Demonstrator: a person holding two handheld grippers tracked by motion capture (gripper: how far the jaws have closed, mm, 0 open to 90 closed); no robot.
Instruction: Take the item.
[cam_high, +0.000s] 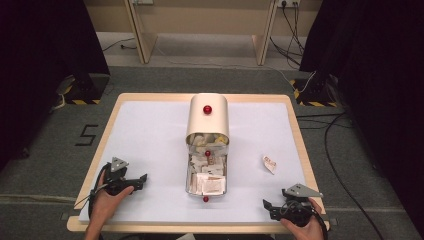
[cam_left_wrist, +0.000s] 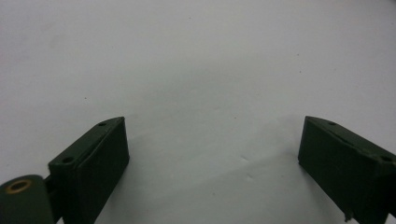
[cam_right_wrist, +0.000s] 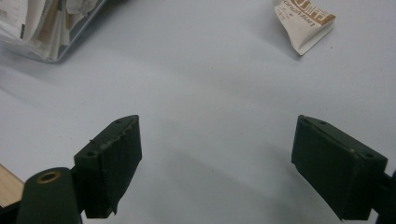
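A long metal box (cam_high: 190, 172) stands in the middle of the white table mat, holding several paper packets (cam_high: 207, 177). Its cream curved lid (cam_high: 208, 120) with a red knob (cam_high: 207, 109) is slid toward the far end, covering the back half. One loose white-and-brown packet (cam_high: 270, 163) lies on the mat right of the box; it also lies at the top right (cam_right_wrist: 304, 22) of the right gripper view. My left gripper (cam_high: 137, 181) rests open near the front left, nothing between its jaws (cam_left_wrist: 212, 154). My right gripper (cam_high: 269, 207) is open at the front right, over bare mat (cam_right_wrist: 215, 154).
The white mat (cam_high: 150, 135) covers a wooden table (cam_high: 295, 125) with floor on all sides. Two more red knobs (cam_high: 207, 153) (cam_high: 205, 199) show along the box. Cables and black stands sit on the floor to the right and left. The box corner (cam_right_wrist: 51, 32) shows in the right gripper view.
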